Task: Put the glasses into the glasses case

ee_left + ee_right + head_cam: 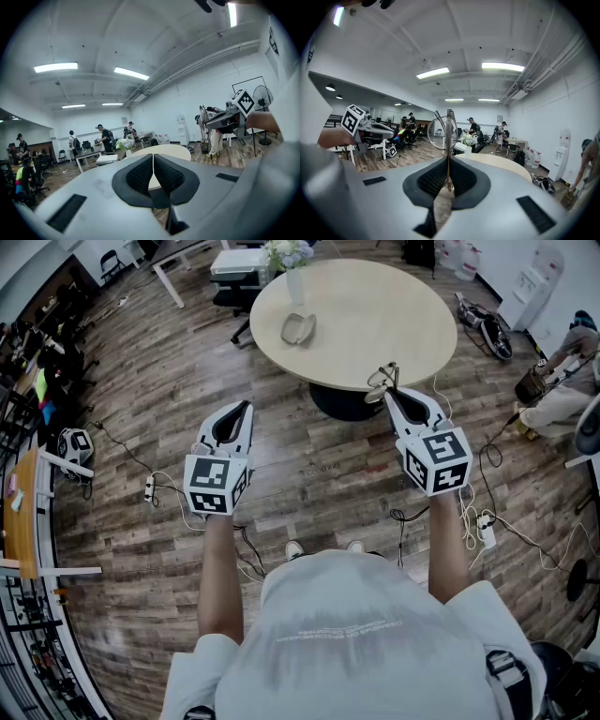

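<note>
A pair of thin wire-framed glasses (381, 381) sticks up from my right gripper (392, 393), which is shut on them near the front edge of the round beige table (394, 315). In the right gripper view the glasses (440, 131) stand upright between the closed pads, one round lens to the left. An open grey glasses case (298, 328) lies on the table's left part, well ahead of both grippers. My left gripper (246, 408) is shut on nothing, held over the wooden floor left of the table. Its pads (140, 176) meet in the left gripper view.
A white vase with flowers (292, 268) stands at the table's far left rim, just behind the case. Cables (469, 512) trail over the floor. Desks and chairs (37, 381) line the left wall, and a person crouches at the right edge (562, 390).
</note>
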`<act>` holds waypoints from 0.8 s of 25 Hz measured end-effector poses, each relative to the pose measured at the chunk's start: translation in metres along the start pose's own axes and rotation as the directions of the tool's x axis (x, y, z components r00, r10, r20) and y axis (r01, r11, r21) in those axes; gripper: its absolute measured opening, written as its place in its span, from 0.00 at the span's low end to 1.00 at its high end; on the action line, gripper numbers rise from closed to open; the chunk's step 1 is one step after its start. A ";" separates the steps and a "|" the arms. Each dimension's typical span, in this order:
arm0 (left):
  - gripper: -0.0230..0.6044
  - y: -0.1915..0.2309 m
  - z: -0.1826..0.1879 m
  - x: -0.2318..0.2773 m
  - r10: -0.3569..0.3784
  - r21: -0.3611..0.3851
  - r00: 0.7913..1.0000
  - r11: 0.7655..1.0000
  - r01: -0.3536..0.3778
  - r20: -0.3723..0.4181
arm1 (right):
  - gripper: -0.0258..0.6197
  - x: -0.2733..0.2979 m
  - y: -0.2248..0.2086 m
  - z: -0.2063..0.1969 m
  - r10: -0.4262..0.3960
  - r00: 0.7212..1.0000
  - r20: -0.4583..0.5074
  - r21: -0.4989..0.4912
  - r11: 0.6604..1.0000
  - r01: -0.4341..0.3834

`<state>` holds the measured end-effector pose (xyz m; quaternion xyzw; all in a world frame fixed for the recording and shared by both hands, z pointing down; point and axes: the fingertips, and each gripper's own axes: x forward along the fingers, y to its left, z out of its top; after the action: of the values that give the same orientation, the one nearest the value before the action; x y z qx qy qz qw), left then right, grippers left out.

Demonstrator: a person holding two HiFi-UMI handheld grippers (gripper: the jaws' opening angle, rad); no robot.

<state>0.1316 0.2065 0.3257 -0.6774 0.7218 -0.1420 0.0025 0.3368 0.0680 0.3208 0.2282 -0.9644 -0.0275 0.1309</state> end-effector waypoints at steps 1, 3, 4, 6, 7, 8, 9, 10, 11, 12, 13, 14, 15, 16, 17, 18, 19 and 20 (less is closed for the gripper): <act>0.07 -0.006 0.001 0.001 -0.022 0.006 1.000 1.000 0.022 0.003 | 0.06 -0.001 -0.003 -0.003 0.002 1.000 -0.002 0.000 1.000 -0.002; 0.07 -0.018 0.003 0.003 -0.061 0.013 0.998 0.998 0.061 0.010 | 0.06 -0.002 -0.010 -0.008 0.004 1.000 -0.004 -0.002 1.000 -0.004; 0.06 -0.024 0.005 0.005 -0.074 0.010 0.997 0.997 0.074 0.014 | 0.06 -0.004 -0.014 -0.010 0.004 1.000 -0.003 -0.005 1.000 -0.004; 0.06 -0.031 0.008 0.008 -0.080 -0.006 0.996 0.997 0.080 0.024 | 0.06 -0.006 -0.020 -0.011 0.008 1.000 0.010 -0.013 1.000 -0.008; 0.06 -0.033 0.008 0.010 -0.073 -0.013 0.997 0.997 0.073 0.028 | 0.06 -0.007 -0.022 -0.010 0.011 1.000 0.023 -0.019 1.000 -0.010; 0.06 -0.033 0.009 0.011 -0.061 -0.016 0.998 0.998 0.061 0.029 | 0.06 -0.007 -0.024 -0.008 0.013 0.999 0.036 -0.027 1.000 -0.012; 0.06 -0.034 0.009 0.013 -0.049 -0.018 0.998 0.999 0.049 0.031 | 0.06 -0.007 -0.026 -0.007 0.016 0.999 0.047 -0.036 0.999 -0.014; 0.06 -0.035 0.010 0.014 -0.039 -0.021 0.999 0.999 0.039 0.035 | 0.06 -0.007 -0.027 -0.006 0.022 0.998 0.053 -0.043 0.999 -0.020; 0.06 -0.036 0.011 0.015 -0.029 -0.028 0.999 0.999 0.031 0.042 | 0.06 -0.006 -0.028 -0.007 0.033 0.998 0.057 -0.045 0.999 -0.030; 0.06 -0.037 0.013 0.017 -0.019 -0.035 0.999 0.999 0.020 0.049 | 0.06 -0.005 -0.029 -0.007 0.047 0.997 0.062 -0.041 0.998 -0.045; 0.06 -0.038 0.017 0.018 -0.006 -0.037 0.998 0.999 0.008 0.055 | 0.06 -0.004 -0.031 -0.008 0.063 0.996 0.068 -0.033 0.998 -0.061; 0.06 -0.038 0.020 0.020 0.005 -0.032 0.998 0.999 -0.003 0.061 | 0.06 -0.003 -0.033 -0.009 0.078 0.994 0.073 -0.027 0.997 -0.076; 0.06 -0.039 0.024 0.021 0.015 -0.020 0.998 1.000 -0.014 0.066 | 0.06 -0.002 -0.035 -0.010 0.091 0.993 0.077 -0.025 0.996 -0.090; 0.06 -0.039 0.027 0.022 0.024 -0.004 0.997 1.000 -0.024 0.068 | 0.06 0.000 -0.036 -0.012 0.101 0.992 0.079 -0.028 0.995 -0.099; 0.06 -0.038 0.028 0.024 0.033 0.013 0.997 0.999 -0.033 0.065 | 0.06 0.004 -0.038 -0.012 0.106 0.991 0.079 -0.032 0.994 -0.104; 0.06 -0.036 0.028 0.025 0.039 0.029 0.998 0.999 -0.041 0.057 | 0.06 0.008 -0.039 -0.012 0.109 0.991 0.078 -0.035 0.994 -0.106; 0.06 -0.032 0.027 0.025 0.045 0.041 0.998 0.998 -0.047 0.048 | 0.06 0.013 -0.039 -0.012 0.110 0.991 0.078 -0.037 0.994 -0.108; 0.06 -0.027 0.024 0.026 0.048 0.048 0.998 0.998 -0.050 0.042 | 0.06 0.018 -0.038 -0.011 0.111 0.991 0.078 -0.038 0.993 -0.108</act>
<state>0.1609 0.1753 0.3130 -0.6619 0.7344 -0.1458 0.0372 0.3404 0.0261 0.3316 0.1715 -0.9793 -0.0458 0.0975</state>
